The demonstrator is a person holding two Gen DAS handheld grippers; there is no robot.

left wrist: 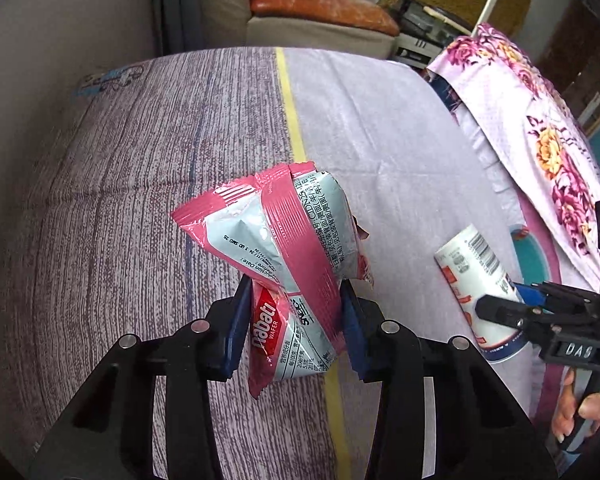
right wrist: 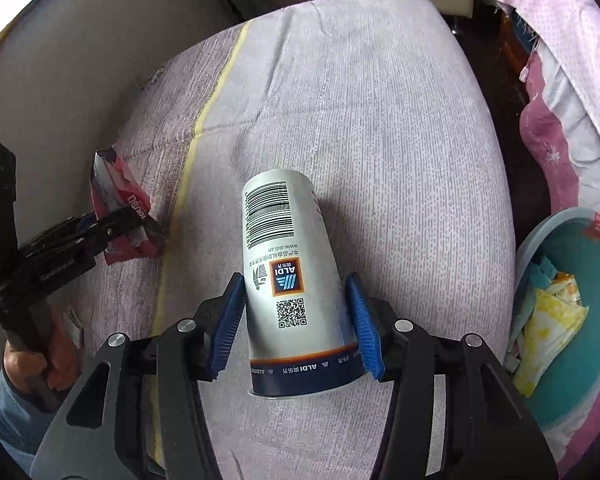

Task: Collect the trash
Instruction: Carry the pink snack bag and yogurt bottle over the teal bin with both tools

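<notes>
wrapper left of cup, basin right

A bed covered by a purplish-grey streaked sheet fills most of both views, with a narrow yellow stripe running down it. Along its right side lies a pink floral quilt. Beyond the far end stands a beige seat with an orange-brown leather cushion.
</notes>
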